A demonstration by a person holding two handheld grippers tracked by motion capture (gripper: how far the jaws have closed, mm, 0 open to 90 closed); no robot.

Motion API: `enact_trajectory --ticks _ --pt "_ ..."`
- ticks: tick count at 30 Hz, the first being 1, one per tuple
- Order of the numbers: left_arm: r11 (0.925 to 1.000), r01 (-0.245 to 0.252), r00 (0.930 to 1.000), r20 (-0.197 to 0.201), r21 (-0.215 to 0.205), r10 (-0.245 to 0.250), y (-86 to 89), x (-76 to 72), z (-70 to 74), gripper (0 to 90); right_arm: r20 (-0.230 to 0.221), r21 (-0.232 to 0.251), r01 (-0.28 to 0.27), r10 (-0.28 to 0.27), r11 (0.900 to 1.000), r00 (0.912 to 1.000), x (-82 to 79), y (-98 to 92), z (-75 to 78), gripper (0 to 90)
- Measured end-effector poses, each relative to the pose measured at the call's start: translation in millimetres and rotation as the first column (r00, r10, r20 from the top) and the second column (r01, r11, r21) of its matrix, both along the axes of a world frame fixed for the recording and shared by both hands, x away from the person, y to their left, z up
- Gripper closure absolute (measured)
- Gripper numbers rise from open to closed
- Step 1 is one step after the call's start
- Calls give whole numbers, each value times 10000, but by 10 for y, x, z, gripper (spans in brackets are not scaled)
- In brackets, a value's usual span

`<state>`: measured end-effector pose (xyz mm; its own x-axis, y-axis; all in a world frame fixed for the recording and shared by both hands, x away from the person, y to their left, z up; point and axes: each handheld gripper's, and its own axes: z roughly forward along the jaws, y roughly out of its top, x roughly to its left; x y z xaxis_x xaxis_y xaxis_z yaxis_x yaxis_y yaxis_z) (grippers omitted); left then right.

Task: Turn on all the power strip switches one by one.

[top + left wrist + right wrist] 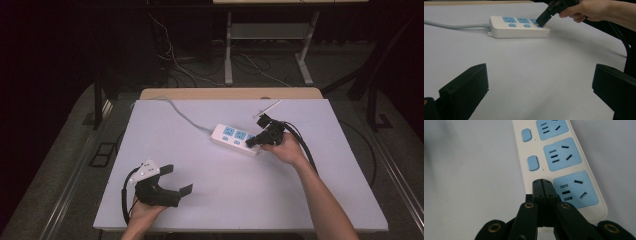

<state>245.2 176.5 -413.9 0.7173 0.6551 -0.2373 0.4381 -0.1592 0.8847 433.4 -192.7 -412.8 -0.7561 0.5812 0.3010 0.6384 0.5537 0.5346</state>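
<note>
At the right-centre of the white table [210, 200], the power strip [232, 137] lies flat, three blue sockets up, its grey cord [180, 112] running off toward the far left edge. Right gripper [251, 142] is on the strip's end nearest the person's right hand [282, 150]: jaws pressed together, nothing between them, tip down on the spot where the last socket's switch should sit. In the right gripper view the closed tip [542, 182] covers that third switch, just left of the end socket [575, 188]; the other two switches [533, 163] are in plain sight and untouched. Can't tell whether the covered one has actually toggled (no indicator light visible, and the button itself is hidden under the tip).

Left gripper [176, 180] is idle near the front-left of the table, jaws wide apart, empty, well apart from the strip, pointed toward it.

Judgement: press on the end switch is in progress or just landed. Left to do: confirm it clicked, lift off. No plugs in any socket.
</note>
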Motion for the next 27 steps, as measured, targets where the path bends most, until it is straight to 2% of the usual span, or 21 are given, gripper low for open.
enact_trajectory --ticks 11,19,27 --pt "10000 28 10000 2 40 -28 -6 0 -1 0 205 -111 -103 106 9999 9997 -20 3 -8 900" --pt "10000 27 10000 5 31 -27 -11 -3 -1 0 435 111 -69 64 9999 9990 -40 -24 -36 900" --pt "10000 6 10000 -16 14 -6 0 2 -4 0 410 227 29 -39 9997 9992 -46 -31 -42 900"
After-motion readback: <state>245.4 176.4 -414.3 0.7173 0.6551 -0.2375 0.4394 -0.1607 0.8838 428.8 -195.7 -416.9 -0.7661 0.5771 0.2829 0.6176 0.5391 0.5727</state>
